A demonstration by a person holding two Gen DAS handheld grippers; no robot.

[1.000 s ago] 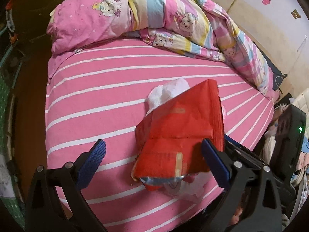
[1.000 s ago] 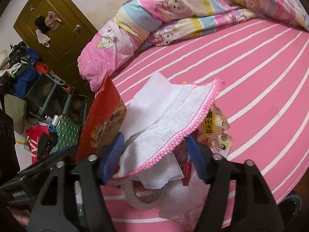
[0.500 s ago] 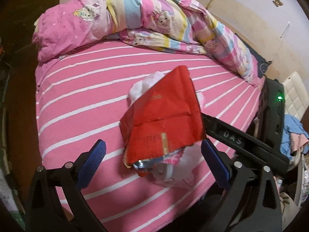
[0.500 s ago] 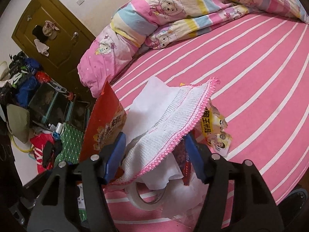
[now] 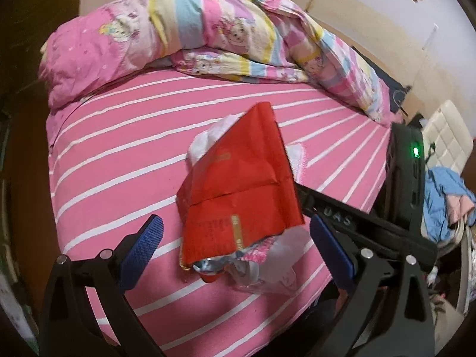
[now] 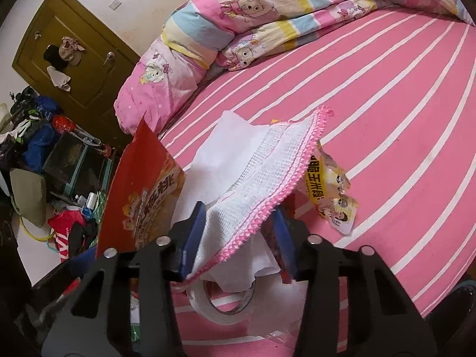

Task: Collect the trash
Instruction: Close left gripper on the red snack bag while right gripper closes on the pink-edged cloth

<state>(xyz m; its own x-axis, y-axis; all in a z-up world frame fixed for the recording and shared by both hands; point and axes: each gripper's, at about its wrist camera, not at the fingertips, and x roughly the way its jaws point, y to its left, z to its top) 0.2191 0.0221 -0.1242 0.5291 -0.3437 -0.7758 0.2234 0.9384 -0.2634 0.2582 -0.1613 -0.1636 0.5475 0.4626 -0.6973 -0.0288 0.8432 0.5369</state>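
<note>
A heap of trash lies near the edge of the pink striped bed (image 5: 119, 154). On top stands a red snack bag (image 5: 238, 196), with white tissue behind it and clear plastic (image 5: 276, 270) under it. My left gripper (image 5: 236, 226) is open, its blue pads wide on either side of the bag and touching nothing. In the right wrist view my right gripper (image 6: 238, 238) is closing, and its pads press a white cloth with a pink edge (image 6: 267, 172). Below the cloth lie a roll of tape (image 6: 220, 306) and a yellow wrapper (image 6: 327, 190). The red snack bag (image 6: 142, 190) stands at the left.
A bunched cartoon quilt (image 5: 223, 29) and pillow fill the head of the bed. A brown door (image 6: 74, 44) and floor clutter of bags and boxes (image 6: 44, 148) lie beyond the bed's left side. A white chair with clothes (image 5: 446, 136) stands at the right.
The right gripper's jaws have drawn in from wide apart onto the white cloth, bunching it. The left gripper has shifted and rolled a little; its jaws stay wide.
</note>
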